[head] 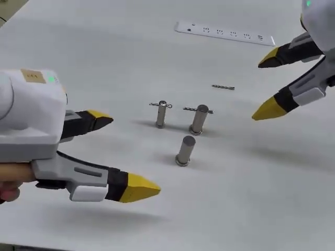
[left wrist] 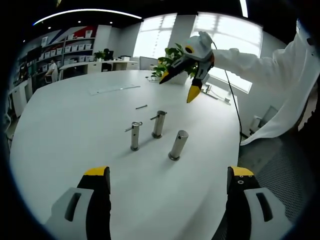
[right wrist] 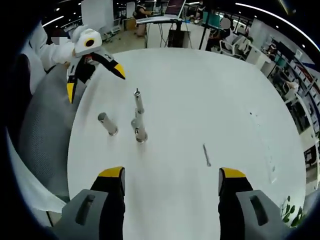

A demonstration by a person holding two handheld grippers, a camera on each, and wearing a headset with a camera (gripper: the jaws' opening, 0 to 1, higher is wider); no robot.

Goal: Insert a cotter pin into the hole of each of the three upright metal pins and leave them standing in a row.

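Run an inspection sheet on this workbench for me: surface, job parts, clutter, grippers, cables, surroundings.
Surface: white table, looks clean.
Job's things: three metal pins stand upright. In the head view the left pin and right pin each carry a cotter pin. The near pin has none. A loose cotter pin lies flat beyond them.
Clutter: white power strip on the far side of the table.
Grippers: left gripper open, holding nothing; right gripper open, holding nothing; both apart from the pins.
Cables: what looks like a thin dark cable hangs near the right gripper's arm.
Surroundings: office with windows, a plant and shelves.
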